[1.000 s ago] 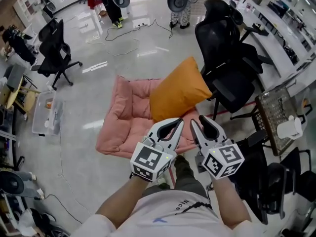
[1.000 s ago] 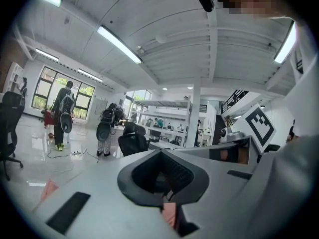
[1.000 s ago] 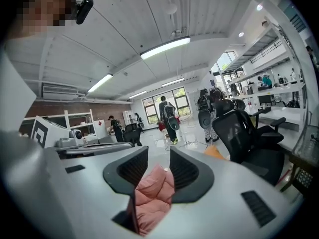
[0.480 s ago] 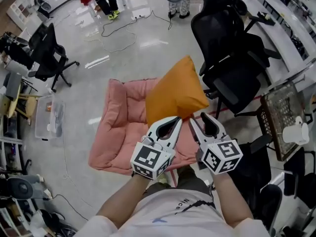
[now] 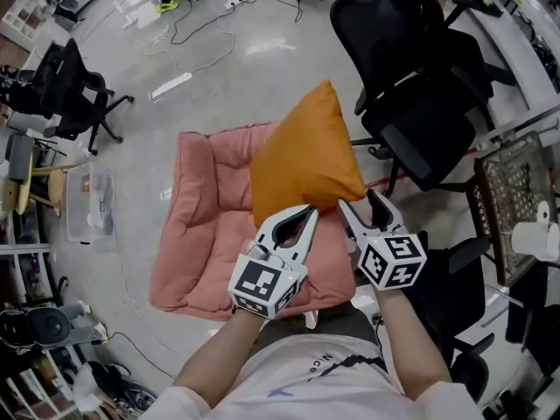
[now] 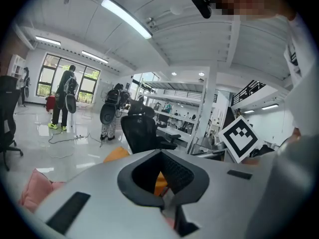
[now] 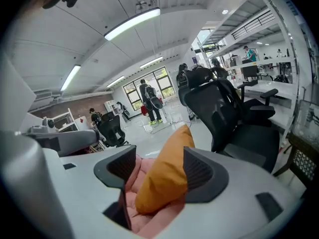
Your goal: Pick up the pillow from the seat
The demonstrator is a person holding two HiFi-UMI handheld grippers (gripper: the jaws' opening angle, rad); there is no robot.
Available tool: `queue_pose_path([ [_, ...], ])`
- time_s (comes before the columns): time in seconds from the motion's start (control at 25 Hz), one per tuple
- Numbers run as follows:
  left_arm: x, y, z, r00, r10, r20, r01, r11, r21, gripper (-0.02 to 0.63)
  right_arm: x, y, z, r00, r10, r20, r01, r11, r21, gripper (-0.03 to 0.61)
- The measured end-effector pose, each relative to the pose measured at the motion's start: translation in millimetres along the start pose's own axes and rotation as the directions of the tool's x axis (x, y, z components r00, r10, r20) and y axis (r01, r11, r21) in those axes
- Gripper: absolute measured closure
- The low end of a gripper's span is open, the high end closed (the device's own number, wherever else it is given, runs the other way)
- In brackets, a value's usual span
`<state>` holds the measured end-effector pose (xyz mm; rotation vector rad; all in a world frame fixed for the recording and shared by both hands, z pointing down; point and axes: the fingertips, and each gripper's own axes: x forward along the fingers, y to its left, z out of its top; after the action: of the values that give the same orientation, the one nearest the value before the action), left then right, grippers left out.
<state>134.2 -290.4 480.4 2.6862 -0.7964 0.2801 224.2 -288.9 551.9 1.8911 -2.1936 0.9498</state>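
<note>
An orange pillow (image 5: 302, 156) leans upright on a pink floor seat (image 5: 206, 234). Both grippers hover just in front of its lower edge. My left gripper (image 5: 306, 210) is shut, its curved fingers meeting at the tips with nothing between them. My right gripper (image 5: 360, 201) sits by the pillow's lower right corner and its jaws are opening. In the right gripper view the pillow (image 7: 167, 178) shows between the two pads of the right gripper (image 7: 159, 154), and neither pad presses on it. In the left gripper view a bit of orange shows through the loop of the left gripper (image 6: 160, 153).
A black office chair (image 5: 420, 103) stands close to the right of the pillow. A wire basket (image 5: 516, 199) is at the far right. A clear plastic box (image 5: 87, 208) and another black chair (image 5: 61, 86) are on the left. Cables (image 5: 201, 33) lie on the floor behind the seat.
Both grippers have come closer to the pillow, which now looms larger in the head view. The right gripper's jaws have spread apart. The left jaws stay shut.
</note>
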Motion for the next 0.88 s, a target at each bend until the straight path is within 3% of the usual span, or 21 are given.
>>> queue_pose_path([
  [0.36, 33, 14, -22, 0.997, 0.01, -0.079, -0.01, 1.0, -0.002, 0.603, 58, -50, -32, 0.995, -0.008, -0.098, 0.015, 0.997, 0.07, 0.245],
  [0.88, 45, 35, -41, 0.989, 0.031, -0.143, -0.037, 0.999, -0.04, 0.603, 109, -67, -65, 0.973, 0.046, -0.225, -0.018, 0.992, 0.127, 0.181],
])
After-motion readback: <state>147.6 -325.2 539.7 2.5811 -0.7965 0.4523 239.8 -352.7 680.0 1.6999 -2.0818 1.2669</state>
